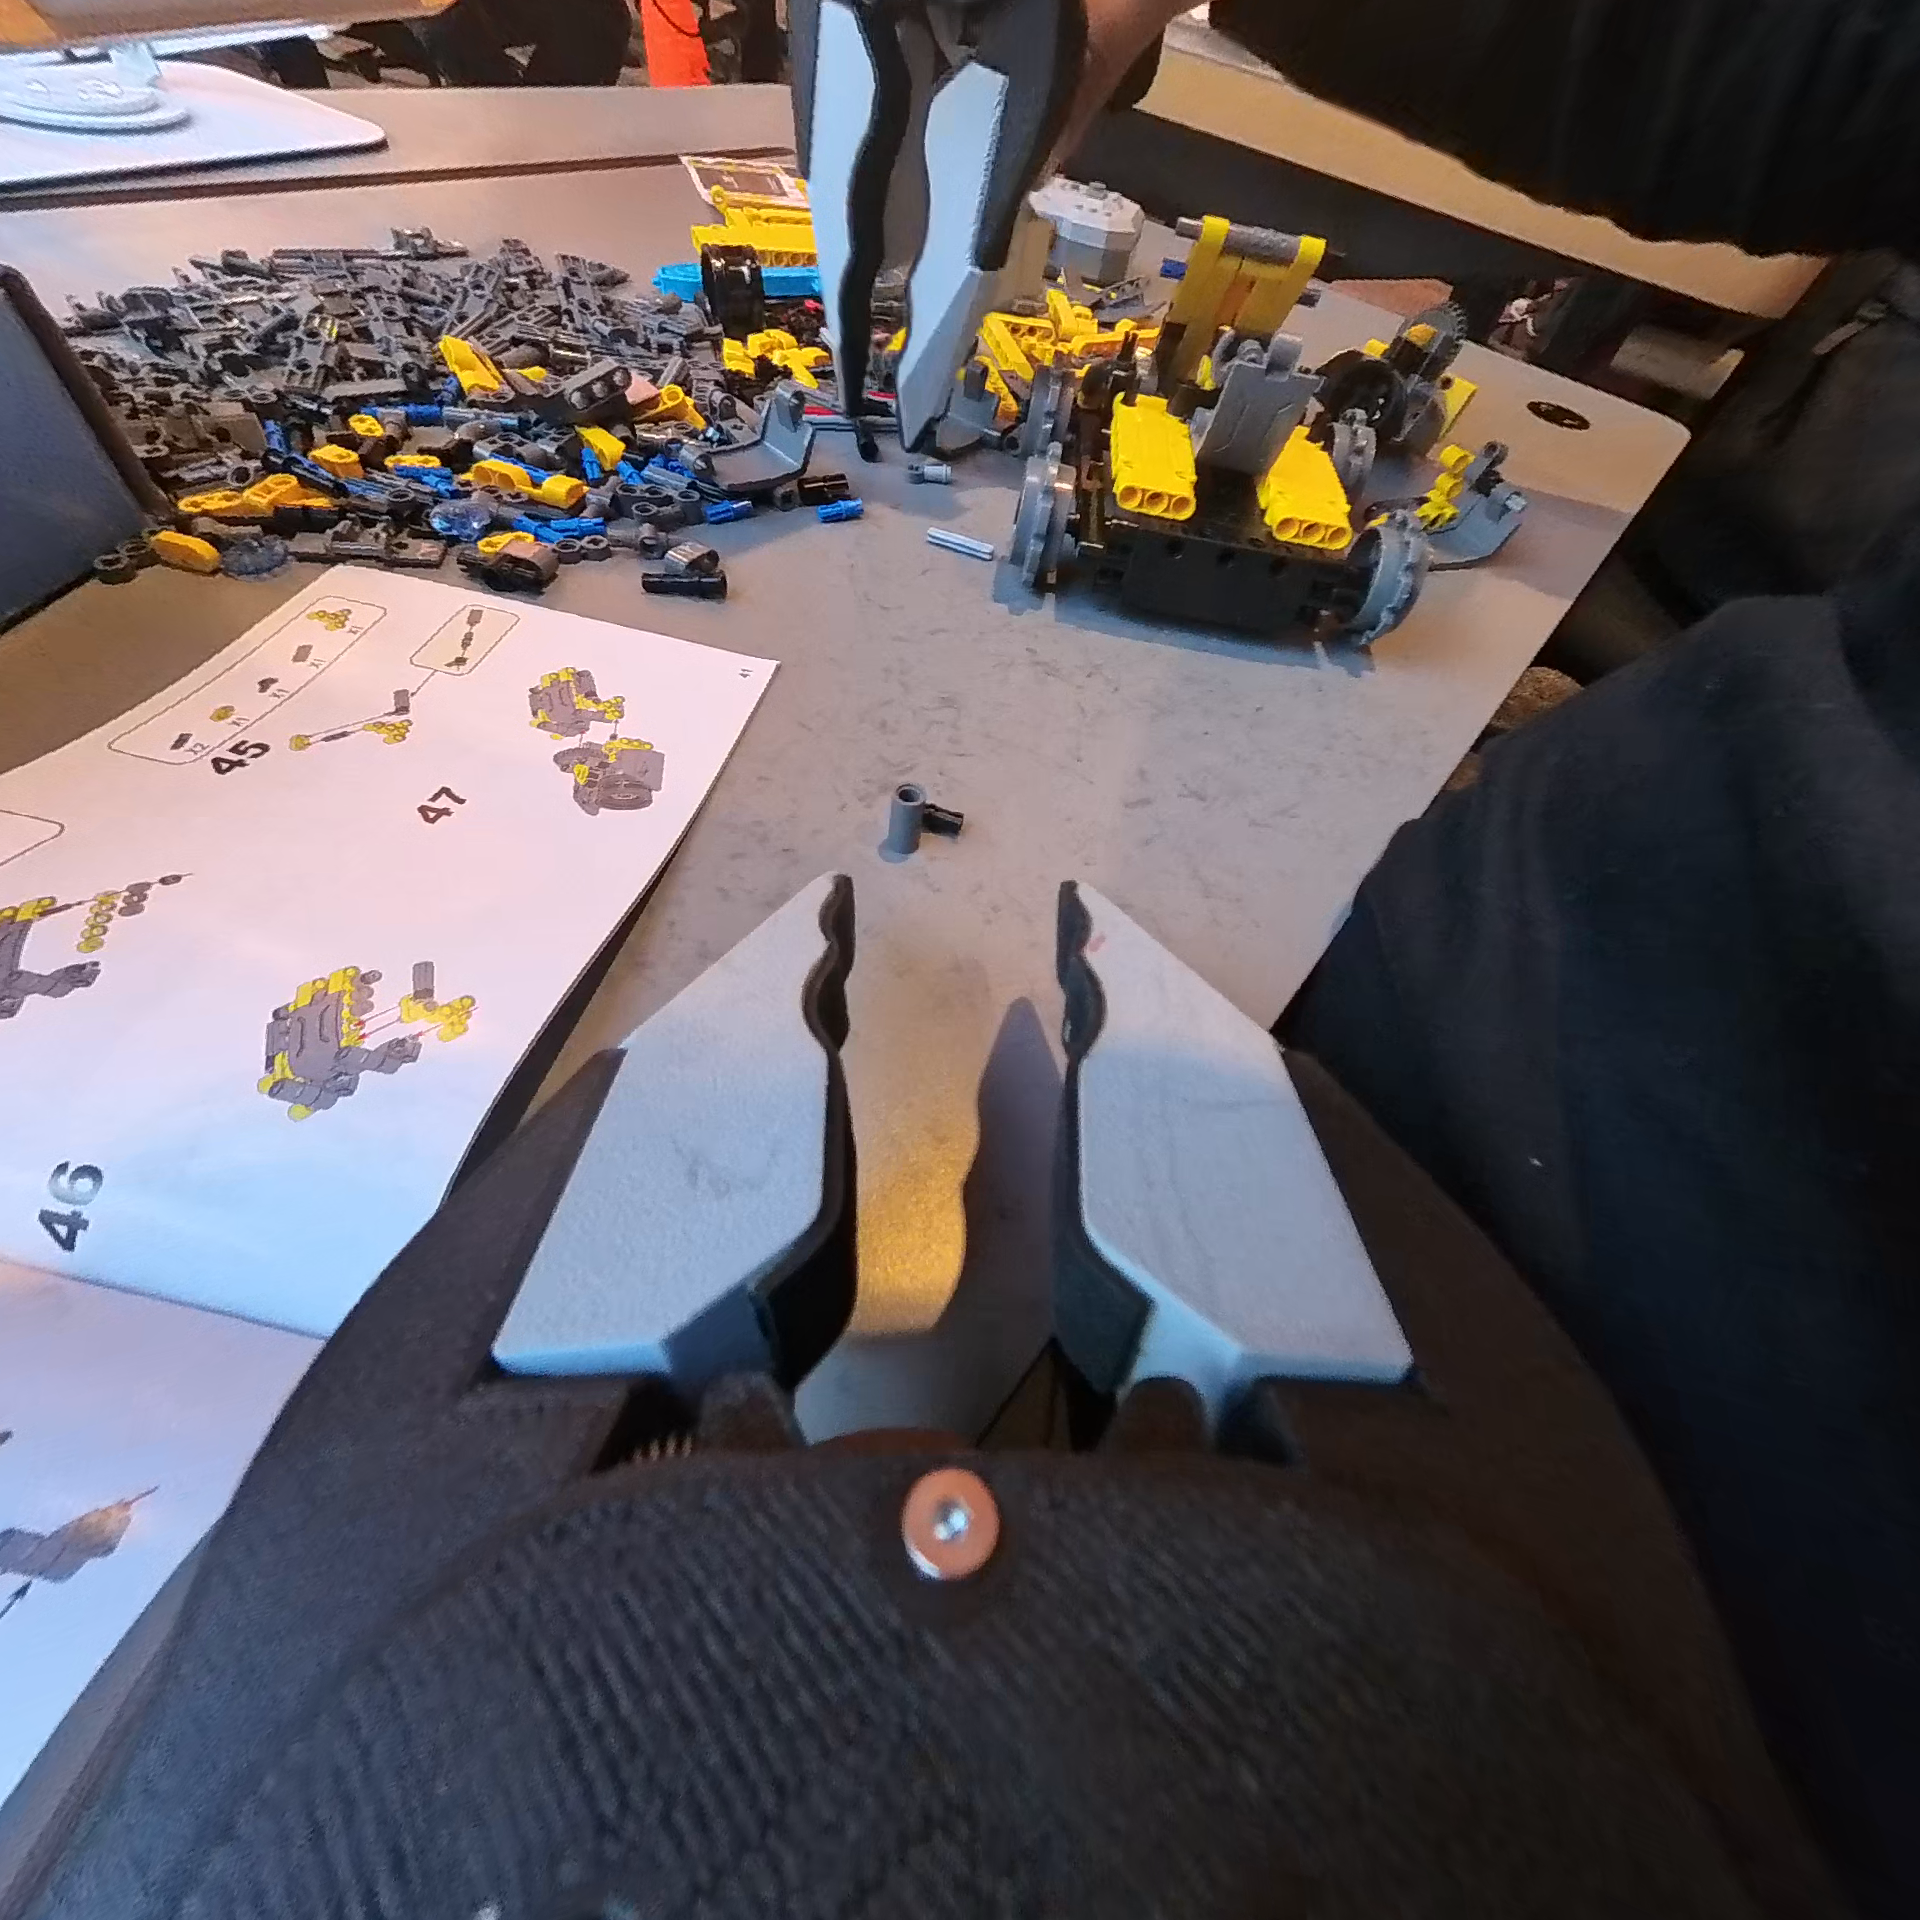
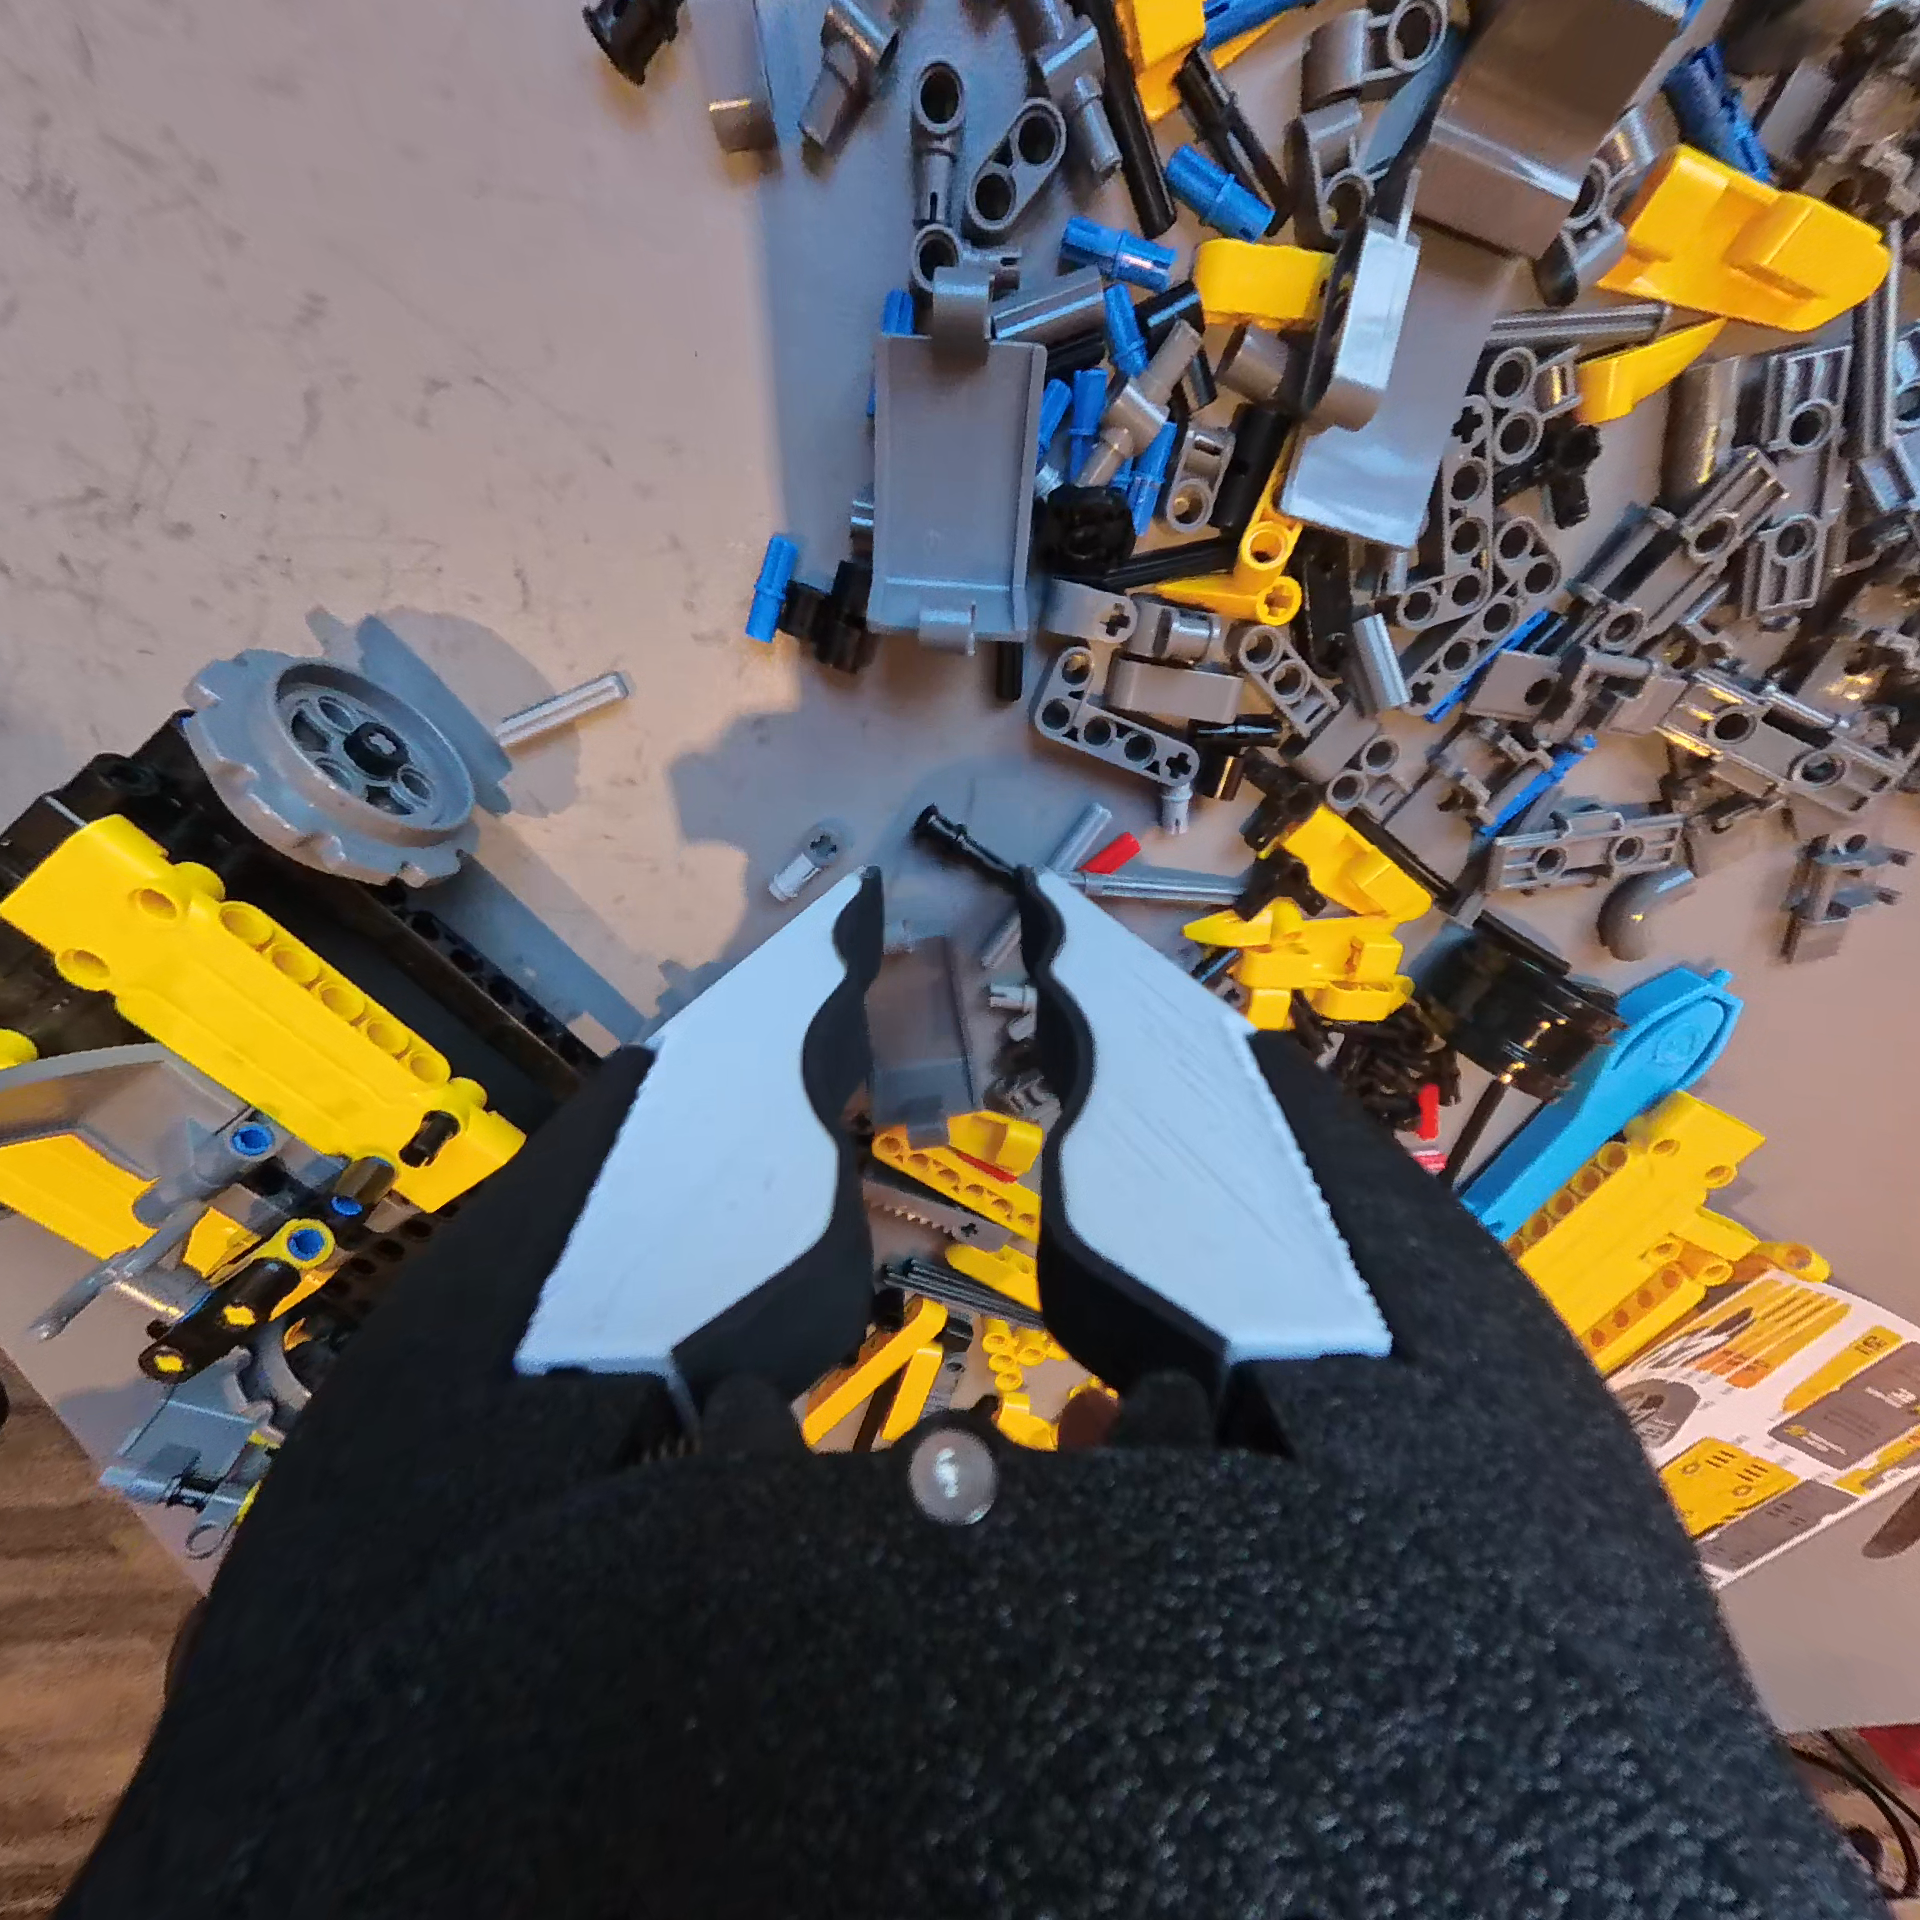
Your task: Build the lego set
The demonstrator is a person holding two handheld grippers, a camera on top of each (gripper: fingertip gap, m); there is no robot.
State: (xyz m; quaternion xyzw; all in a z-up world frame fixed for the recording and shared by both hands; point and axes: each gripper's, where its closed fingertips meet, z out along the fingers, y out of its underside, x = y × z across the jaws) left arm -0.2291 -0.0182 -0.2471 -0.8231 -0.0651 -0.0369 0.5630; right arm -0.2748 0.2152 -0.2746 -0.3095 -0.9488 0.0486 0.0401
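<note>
The black pin point(image 2: 961, 840) lies on the grey table point(image 2: 312, 364) just beyond the right gripper point(image 2: 948, 894), empty with a narrow gap, near the loose parts point(image 2: 1455, 520); the left gripper point(image 1: 954, 899), empty and half-wide, hovers near a small grey connector point(image 1: 909, 818), beside the instruction sheet point(image 1: 312, 935).

Left gripper point(image 1: 954, 894) spread, empty, low over table point(image 1: 1091, 727); grey connector point(image 1: 906, 818) just ahead. Manual point(image 1: 343, 935) to its left. Right gripper point(image 1: 883, 431) tips down at parts pile point(image 1: 416, 416), model point(image 1: 1216, 488) beside.
</note>
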